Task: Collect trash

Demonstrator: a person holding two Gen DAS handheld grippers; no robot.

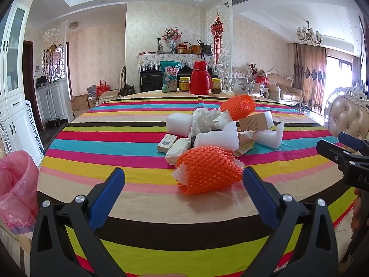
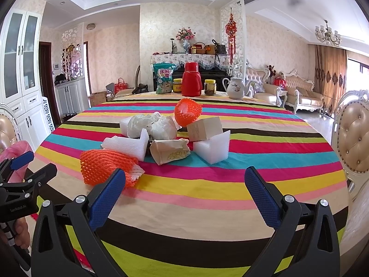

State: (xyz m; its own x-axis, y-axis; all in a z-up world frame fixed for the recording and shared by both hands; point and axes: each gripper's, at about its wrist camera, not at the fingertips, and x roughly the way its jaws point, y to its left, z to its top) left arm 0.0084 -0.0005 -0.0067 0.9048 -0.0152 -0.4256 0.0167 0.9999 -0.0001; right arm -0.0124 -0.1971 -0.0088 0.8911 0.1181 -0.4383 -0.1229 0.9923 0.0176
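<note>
A pile of trash lies mid-table on the striped cloth (image 1: 115,161): a near orange foam net (image 1: 208,173) (image 2: 107,165), a far orange net (image 1: 238,106) (image 2: 187,112), white foam pieces (image 1: 218,139) (image 2: 213,147), crumpled white paper (image 1: 207,121) (image 2: 162,127), a brown carton (image 1: 256,121) (image 2: 204,128), a crushed paper cup (image 2: 169,151) and small boxes (image 1: 167,143). My left gripper (image 1: 184,189) is open and empty, just short of the near net. My right gripper (image 2: 184,189) is open and empty over the table's near part; it also shows in the left wrist view (image 1: 339,147).
A bin lined with a pink bag (image 1: 16,189) stands off the table's left edge. At the far edge stand a snack bag (image 1: 169,76), jars (image 1: 184,84), a red flask (image 1: 200,78) and a white teapot (image 2: 235,88). A padded chair (image 2: 354,138) is at right.
</note>
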